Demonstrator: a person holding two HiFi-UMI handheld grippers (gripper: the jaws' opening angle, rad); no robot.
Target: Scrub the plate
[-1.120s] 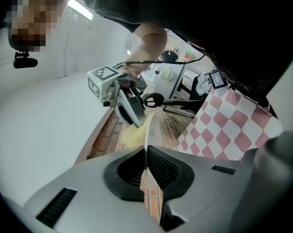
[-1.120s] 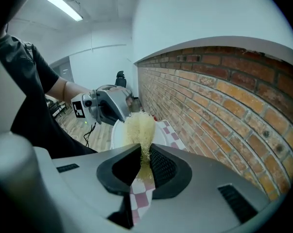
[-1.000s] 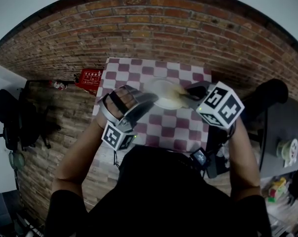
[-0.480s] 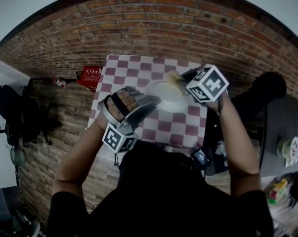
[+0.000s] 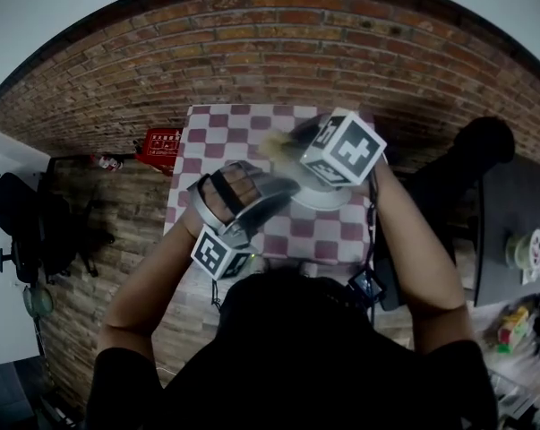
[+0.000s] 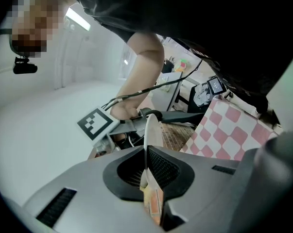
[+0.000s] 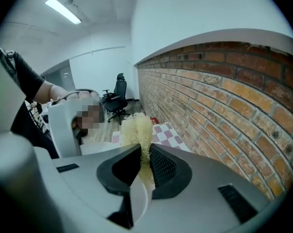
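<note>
Both tongs clenched: left gripper (image 6: 147, 166) on the round white plate (image 6: 151, 127), right gripper (image 7: 144, 161) on a pale-yellow fibrous scrubber (image 7: 136, 127). Scrubbing seemed underway, unfinished.

Both forearms bare, reaching forward. Left forearm (image 5: 149, 276) angles inward. Left gripper (image 6: 147, 166) near level, jaws clamped on plate (image 6: 151, 127) rim. Right forearm (image 5: 422, 249) stretched further out. Right gripper (image 7: 145, 166) tilted downward, jaws pinched on scrubber (image 7: 136, 127). In head view, right jaws mostly behind marker cube (image 5: 343, 148), apparently just beyond left gripper's tips.
</note>
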